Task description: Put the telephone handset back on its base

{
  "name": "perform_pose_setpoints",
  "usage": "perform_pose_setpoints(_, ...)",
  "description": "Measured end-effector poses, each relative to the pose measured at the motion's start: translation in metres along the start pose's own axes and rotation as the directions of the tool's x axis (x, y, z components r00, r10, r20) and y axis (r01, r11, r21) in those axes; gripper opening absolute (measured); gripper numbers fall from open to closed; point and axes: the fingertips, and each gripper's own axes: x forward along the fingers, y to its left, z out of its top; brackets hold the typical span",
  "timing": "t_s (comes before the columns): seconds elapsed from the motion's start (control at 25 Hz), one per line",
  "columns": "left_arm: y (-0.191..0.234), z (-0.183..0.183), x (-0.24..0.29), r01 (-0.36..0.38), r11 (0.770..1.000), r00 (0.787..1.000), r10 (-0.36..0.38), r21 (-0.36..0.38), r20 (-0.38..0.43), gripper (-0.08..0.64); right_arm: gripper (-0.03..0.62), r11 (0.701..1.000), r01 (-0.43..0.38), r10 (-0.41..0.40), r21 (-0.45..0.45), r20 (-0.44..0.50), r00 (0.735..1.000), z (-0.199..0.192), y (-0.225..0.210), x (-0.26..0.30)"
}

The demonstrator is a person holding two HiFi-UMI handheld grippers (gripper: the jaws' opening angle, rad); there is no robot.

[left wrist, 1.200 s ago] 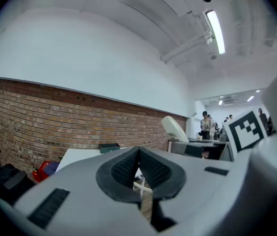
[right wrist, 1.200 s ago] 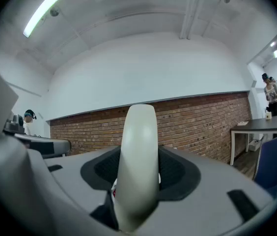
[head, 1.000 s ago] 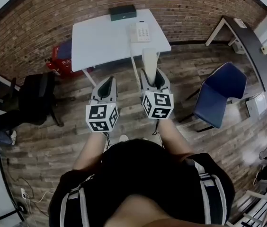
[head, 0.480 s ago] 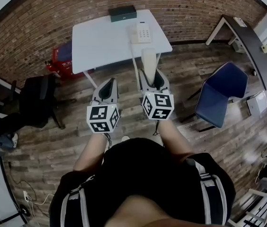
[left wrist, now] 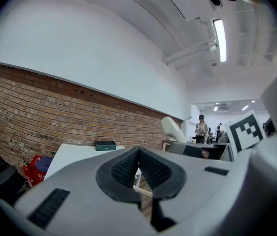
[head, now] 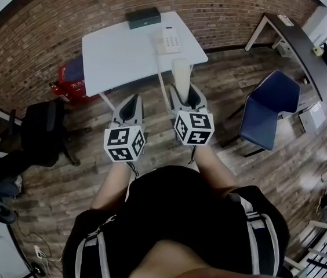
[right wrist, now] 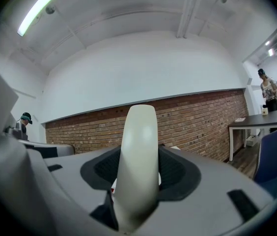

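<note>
In the head view my right gripper (head: 184, 89) is shut on the cream telephone handset (head: 181, 73), which sticks out forward past its jaws. The handset's cord (head: 162, 83) runs up to the white telephone base (head: 170, 40) on the right part of the white table (head: 117, 57) ahead. In the right gripper view the handset (right wrist: 138, 151) stands upright between the dark pads. My left gripper (head: 130, 99) hangs beside it, shut, with nothing in it. In the left gripper view that gripper's (left wrist: 138, 150) pads meet at their tips.
A dark green box (head: 142, 17) lies at the table's far edge against the brick wall. A blue chair (head: 268, 112) stands to the right, a black chair (head: 42, 129) to the left, a red bag (head: 71, 80) by the table's left legs, and a dark desk (head: 294, 39) at far right.
Both grippers keep the same pose in front of the body, the handset still in the right one. The room has slid slightly left in the head view.
</note>
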Motion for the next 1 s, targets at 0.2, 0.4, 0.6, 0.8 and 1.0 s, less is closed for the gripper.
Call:
perform_pose_setpoints(0.2,0.017,-0.001,0.000,0.022,1.000,1.000,-0.022,0.020,-0.003,0.002,0.202,1.000,0.028,-0.028,-0.002,0.008,1.000,-0.001,0.012,0.006)
perform_pose_setpoints(0.4,0.030,-0.006,-0.001,0.033,0.999,0.999,-0.033,0.025,-0.014,0.002,0.202,0.999,0.036,-0.036,0.003,0.006,0.999,-0.008,0.024,0.009)
perform_pose_setpoints(0.6,0.041,-0.005,0.000,0.039,0.999,0.999,-0.038,0.027,-0.010,0.002,0.202,0.999,0.037,-0.037,-0.002,0.010,0.999,-0.008,0.030,0.017)
perform_pose_setpoints(0.8,0.050,-0.005,0.009,0.041,0.999,0.999,-0.041,0.020,0.001,0.002,0.202,0.999,0.042,-0.042,-0.003,0.016,0.999,-0.007,0.029,0.028)
perform_pose_setpoints(1.0,0.052,-0.008,0.027,0.052,0.998,0.999,-0.052,0.025,0.003,0.002,0.202,0.999,0.046,-0.046,-0.013,0.024,0.999,-0.006,0.018,0.044)
